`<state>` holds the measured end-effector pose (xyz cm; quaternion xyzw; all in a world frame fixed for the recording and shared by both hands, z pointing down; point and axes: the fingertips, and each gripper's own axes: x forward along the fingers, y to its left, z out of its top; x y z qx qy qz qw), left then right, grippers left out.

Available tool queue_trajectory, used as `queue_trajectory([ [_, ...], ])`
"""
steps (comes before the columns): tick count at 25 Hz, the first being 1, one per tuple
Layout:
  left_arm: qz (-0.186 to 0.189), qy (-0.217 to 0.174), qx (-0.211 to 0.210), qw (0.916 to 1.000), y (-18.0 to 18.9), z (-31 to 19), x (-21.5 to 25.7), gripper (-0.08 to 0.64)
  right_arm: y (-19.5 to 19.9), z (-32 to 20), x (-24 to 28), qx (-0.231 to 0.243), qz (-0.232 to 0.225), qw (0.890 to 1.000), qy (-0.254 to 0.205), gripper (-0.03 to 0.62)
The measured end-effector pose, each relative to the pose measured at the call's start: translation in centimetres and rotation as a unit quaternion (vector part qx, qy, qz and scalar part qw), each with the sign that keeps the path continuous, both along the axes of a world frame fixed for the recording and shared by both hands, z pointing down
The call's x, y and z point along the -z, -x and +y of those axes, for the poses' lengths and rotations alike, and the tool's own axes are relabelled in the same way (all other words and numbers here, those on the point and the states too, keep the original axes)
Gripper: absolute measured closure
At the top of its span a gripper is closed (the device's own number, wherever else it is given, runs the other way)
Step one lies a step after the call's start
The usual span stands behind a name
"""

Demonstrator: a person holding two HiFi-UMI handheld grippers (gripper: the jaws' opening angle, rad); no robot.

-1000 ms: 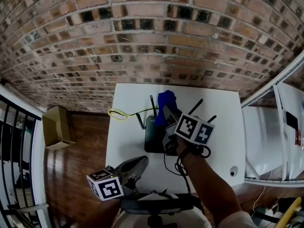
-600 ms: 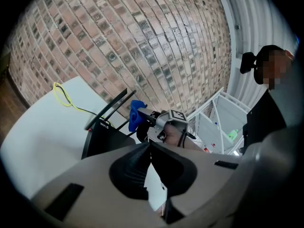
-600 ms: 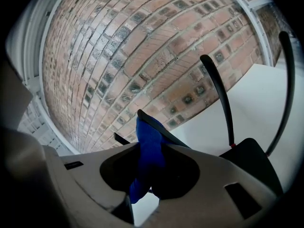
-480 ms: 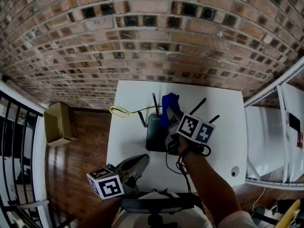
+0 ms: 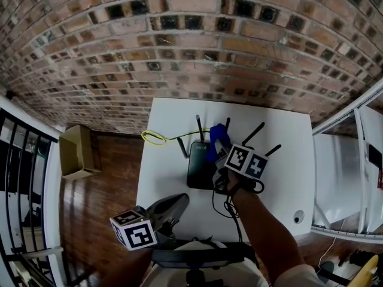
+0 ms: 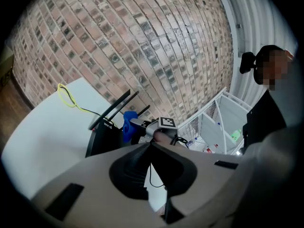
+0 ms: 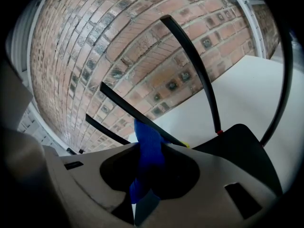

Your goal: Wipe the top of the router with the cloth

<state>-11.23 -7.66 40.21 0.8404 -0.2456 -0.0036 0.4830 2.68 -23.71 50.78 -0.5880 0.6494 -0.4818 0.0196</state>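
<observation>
A black router (image 5: 200,163) with several upright antennas lies on the white table (image 5: 275,142); the left gripper view shows the router (image 6: 105,136) too. My right gripper (image 5: 216,151) is shut on a blue cloth (image 5: 218,139) and holds it over the router's right rear part, among the antennas. In the right gripper view the blue cloth (image 7: 148,156) is pinched between the jaws, with the router's black top (image 7: 240,148) just beyond. My left gripper (image 5: 173,205) hangs at the table's near edge with its jaws together and nothing in them.
A yellow cable (image 5: 157,139) loops on the table left of the router. Black cord (image 5: 224,205) trails from the router toward me. A brick wall (image 5: 179,52) stands right behind the table. A cardboard box (image 5: 76,151) sits on the wooden floor at left. White shelving (image 5: 353,172) is at right.
My right gripper with the blue cloth has slid slightly right and toward the router's rear edge. The left gripper has stayed where it was.
</observation>
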Motion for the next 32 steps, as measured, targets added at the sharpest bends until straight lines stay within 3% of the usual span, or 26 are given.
queue_trajectory([
  [15, -0.009, 0.002, 0.001, 1.0000, 0.0, 0.6, 0.4, 0.557, -0.4, 0.6, -4.6, 0.002, 0.014, 0.998, 0.066, 0.482],
  [22, -0.004, -0.014, -0.019, 0.9997, -1.4, 0.2, 0.6, 0.557, -1.3, 2.6, -1.8, 0.020, 0.029, 0.999, 0.029, 0.482],
  [32, 0.010, -0.027, -0.061, 0.9977, -4.9, 1.0, 0.7, 0.558, -5.5, 4.6, 3.8, -0.014, 0.034, 0.999, -0.034, 0.482],
])
